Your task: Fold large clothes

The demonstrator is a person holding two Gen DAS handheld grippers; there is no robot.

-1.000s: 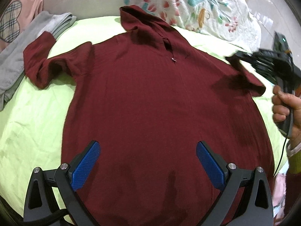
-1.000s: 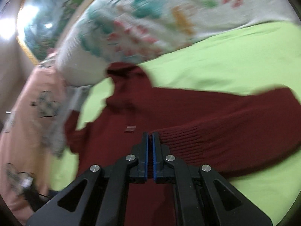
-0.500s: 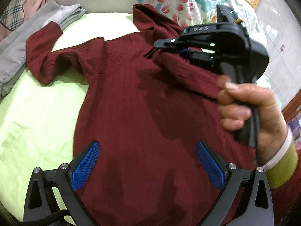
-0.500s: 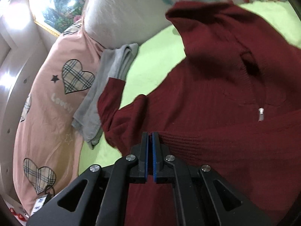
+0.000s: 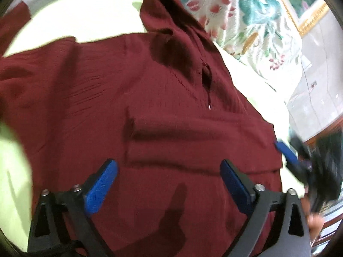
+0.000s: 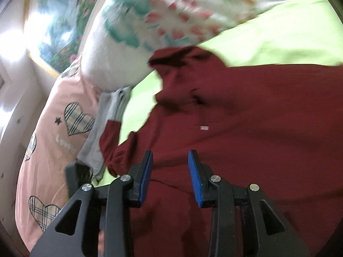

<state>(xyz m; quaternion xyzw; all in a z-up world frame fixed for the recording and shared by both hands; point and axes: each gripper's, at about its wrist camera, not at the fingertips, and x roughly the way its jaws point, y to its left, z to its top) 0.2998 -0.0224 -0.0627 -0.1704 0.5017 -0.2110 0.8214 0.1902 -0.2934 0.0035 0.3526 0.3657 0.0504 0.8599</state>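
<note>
Sweater point(image 5: 163, 111): I see it flat on the bed point(image 5: 64, 17), 1 sleeve point(image 5: 193, 141) folded across its chest.
Left claw point(image 5: 169, 184): wide, closing slightly, holding nothing.
Right claw point(image 6: 170, 175): just opening, released.

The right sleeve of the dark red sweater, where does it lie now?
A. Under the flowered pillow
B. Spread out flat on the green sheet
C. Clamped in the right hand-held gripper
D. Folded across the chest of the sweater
D: in the left wrist view the right sleeve lies folded across the chest of the dark red sweater.
</note>
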